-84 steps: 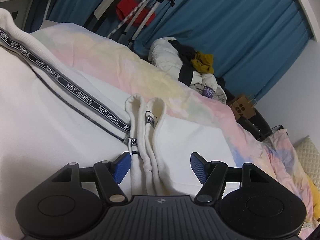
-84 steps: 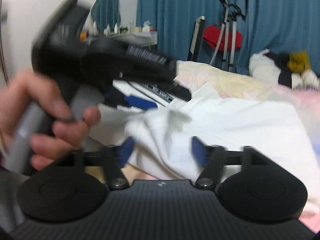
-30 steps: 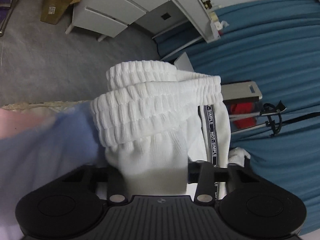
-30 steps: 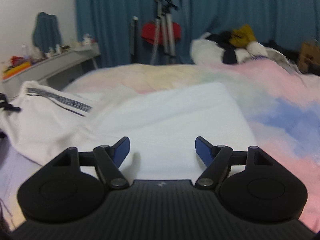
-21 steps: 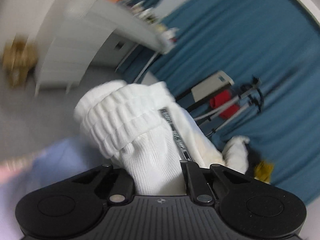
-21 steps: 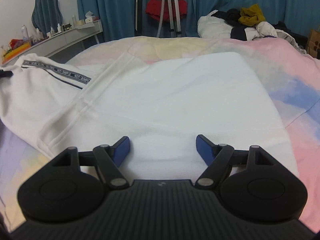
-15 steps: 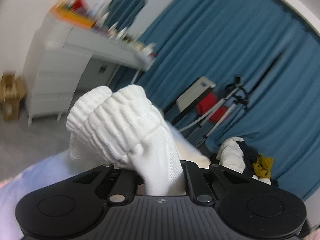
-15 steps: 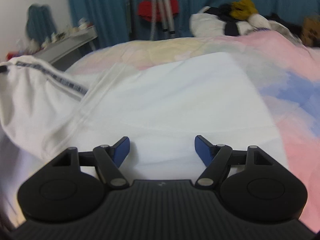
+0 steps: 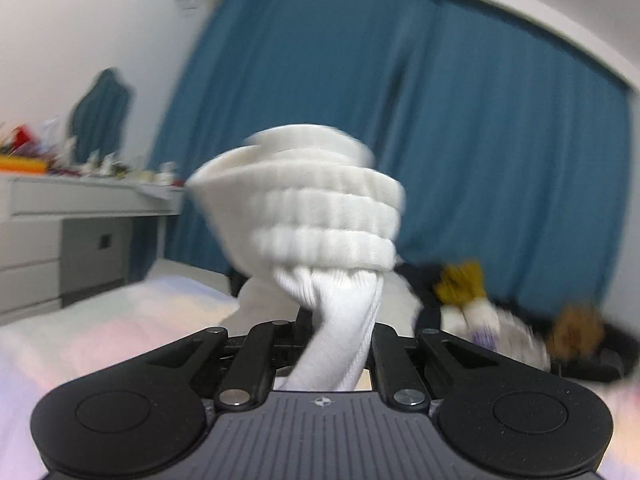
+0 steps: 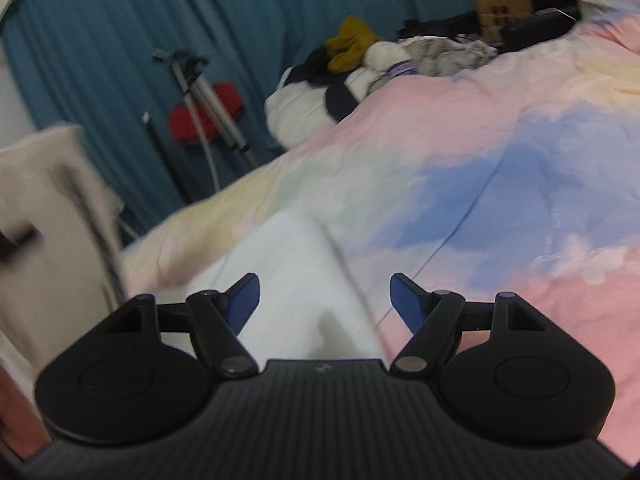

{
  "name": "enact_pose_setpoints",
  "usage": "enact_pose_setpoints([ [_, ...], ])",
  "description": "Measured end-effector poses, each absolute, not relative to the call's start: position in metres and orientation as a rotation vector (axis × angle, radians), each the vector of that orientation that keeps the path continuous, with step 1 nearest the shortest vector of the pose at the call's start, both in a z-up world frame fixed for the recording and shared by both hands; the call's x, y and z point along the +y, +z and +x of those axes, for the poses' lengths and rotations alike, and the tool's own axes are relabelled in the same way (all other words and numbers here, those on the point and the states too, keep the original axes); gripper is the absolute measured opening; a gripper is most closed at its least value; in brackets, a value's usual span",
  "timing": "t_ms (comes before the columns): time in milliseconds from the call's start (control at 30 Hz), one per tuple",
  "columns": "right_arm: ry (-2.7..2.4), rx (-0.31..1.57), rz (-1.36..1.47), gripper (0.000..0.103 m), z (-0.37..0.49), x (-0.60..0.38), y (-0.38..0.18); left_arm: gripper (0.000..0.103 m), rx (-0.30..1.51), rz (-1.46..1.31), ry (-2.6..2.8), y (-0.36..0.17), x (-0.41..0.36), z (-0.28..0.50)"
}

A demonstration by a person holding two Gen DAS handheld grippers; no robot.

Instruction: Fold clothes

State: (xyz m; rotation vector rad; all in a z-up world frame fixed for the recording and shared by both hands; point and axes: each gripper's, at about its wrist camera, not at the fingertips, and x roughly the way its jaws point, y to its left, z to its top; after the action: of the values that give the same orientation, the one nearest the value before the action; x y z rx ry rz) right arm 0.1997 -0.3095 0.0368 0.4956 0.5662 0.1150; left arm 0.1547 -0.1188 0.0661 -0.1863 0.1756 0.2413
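The left gripper (image 9: 338, 344) is closed tightly on the white garment (image 9: 304, 208), whose cloth is pinched into a narrow twist between the fingers. Above the grip the ribbed, elasticated band of the garment is bunched into a rounded mass that is held up in the air in front of the blue curtain (image 9: 460, 128) (the band is blurred). A grey desk (image 9: 60, 216) with small items on top is seen to the left.

The right gripper (image 10: 325, 294) is spread wide and nothing is held between its blue fingertips (image 10: 244, 296). Beneath it a white part of the garment is laid flat on the pastel bedspread (image 10: 500, 160). At the left edge more white cloth with a dark stripe is seen hanging, blurred. A heap of clothes (image 10: 360, 64) is piled at the far side of the bed, and a tripod (image 10: 196, 92) is seen against the curtain.
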Motion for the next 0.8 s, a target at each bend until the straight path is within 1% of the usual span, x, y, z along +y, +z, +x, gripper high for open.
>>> enact_pose_setpoints([
  [100, 0.111, 0.549, 0.554, 0.076, 0.202, -0.330, 0.036, 0.011, 0.239, -0.063, 0.187, 0.034, -0.151, 0.166],
  [300, 0.240, 0.568, 0.719, 0.076, 0.216, -0.357, 0.022, 0.012, 0.364, 0.184, 0.076, -0.031, -0.216, 0.190],
  [333, 0.264, 0.569, 0.742, 0.076, 0.220, -0.359, 0.020, 0.015, 0.384, 0.225, 0.057, -0.042, -0.227, 0.194],
  [400, 0.310, 0.574, 0.779, 0.076, 0.227, -0.359, 0.020, 0.022, 0.427, 0.289, 0.009, -0.045, -0.220, 0.195],
  [433, 0.334, 0.577, 0.791, 0.076, 0.231, -0.359, 0.020, 0.033, 0.448, 0.319, -0.016, -0.045, -0.213, 0.195],
  [467, 0.363, 0.581, 0.795, 0.077, 0.236, -0.357, 0.021, 0.049, 0.470, 0.349, -0.041, -0.045, -0.206, 0.195],
  [500, 0.393, 0.586, 0.799, 0.077, 0.240, -0.355, 0.022, 0.057, 0.491, 0.379, -0.066, -0.045, -0.199, 0.195],
  [533, 0.406, 0.586, 0.785, 0.077, 0.244, -0.351, 0.024, 0.063, 0.522, 0.405, -0.082, -0.048, -0.188, 0.194],
  [633, 0.440, 0.597, 0.711, 0.077, 0.260, -0.339, 0.029, 0.062, 0.589, 0.449, -0.104, -0.055, -0.151, 0.185],
  [800, 0.463, 0.664, 0.522, 0.078, 0.291, -0.312, 0.026, 0.064, 0.597, 0.441, -0.103, -0.050, -0.114, 0.162],
])
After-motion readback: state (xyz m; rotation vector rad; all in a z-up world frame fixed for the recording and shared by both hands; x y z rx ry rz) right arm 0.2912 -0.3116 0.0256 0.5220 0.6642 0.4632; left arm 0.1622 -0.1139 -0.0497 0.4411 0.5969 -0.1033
